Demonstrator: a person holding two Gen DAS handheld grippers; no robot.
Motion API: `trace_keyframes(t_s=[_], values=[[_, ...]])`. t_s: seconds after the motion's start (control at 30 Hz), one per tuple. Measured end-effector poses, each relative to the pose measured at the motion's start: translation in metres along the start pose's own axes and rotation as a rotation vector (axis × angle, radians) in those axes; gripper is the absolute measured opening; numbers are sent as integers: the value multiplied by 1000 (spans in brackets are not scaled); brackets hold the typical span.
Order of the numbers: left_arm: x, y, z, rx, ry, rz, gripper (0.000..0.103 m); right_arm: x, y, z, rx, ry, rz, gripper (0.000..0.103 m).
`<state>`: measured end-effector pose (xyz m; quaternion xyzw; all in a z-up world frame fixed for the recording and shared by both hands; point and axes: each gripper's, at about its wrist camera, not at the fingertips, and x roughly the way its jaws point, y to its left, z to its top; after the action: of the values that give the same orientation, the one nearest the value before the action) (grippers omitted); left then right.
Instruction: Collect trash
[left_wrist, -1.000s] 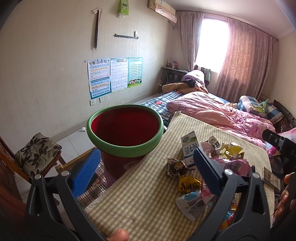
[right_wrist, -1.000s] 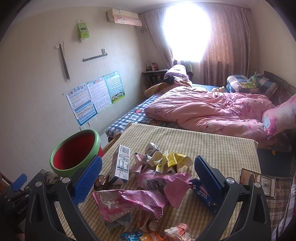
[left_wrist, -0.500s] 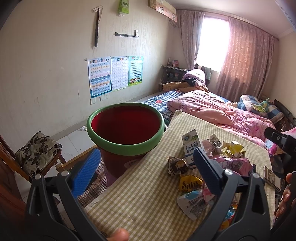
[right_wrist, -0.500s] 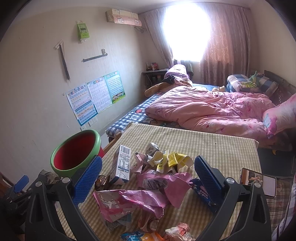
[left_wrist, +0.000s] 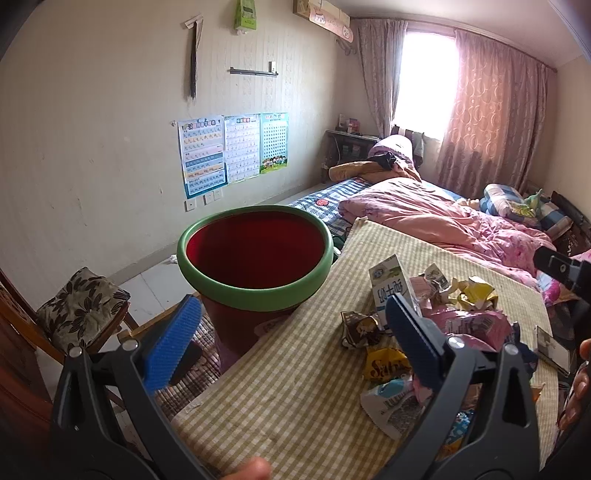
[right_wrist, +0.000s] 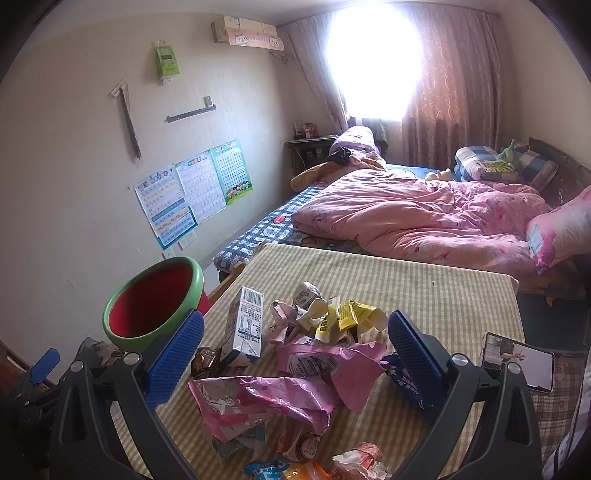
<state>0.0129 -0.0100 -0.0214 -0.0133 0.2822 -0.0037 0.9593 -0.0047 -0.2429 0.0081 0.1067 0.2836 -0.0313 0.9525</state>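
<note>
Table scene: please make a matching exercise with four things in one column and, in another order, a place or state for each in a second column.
Things:
1. milk carton
2. bin
3. phone
4. right gripper

Places or states:
A. beside the table's left edge, nothing visible inside
B. jaws open above the pink wrappers
C. upright at the left of the trash pile
D. flat at the table's right edge, screen lit

Pairs: 1-C, 2-A, 3-D, 4-B

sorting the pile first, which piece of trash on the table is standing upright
The milk carton near the red bin. It alone stands on end; the pink wrappers and yellow wrapper lie crumpled flat.
</note>
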Motion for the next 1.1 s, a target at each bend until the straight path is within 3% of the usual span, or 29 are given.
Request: trace_keyframes(t_s=[0.83,1.1], values=[[10,-13,-8,43,37,-37,98,9,-10,-9,3,55,10,96],[25,-30,-27,100,142,-167,98,22,-42,-39,-34,190,26,94]])
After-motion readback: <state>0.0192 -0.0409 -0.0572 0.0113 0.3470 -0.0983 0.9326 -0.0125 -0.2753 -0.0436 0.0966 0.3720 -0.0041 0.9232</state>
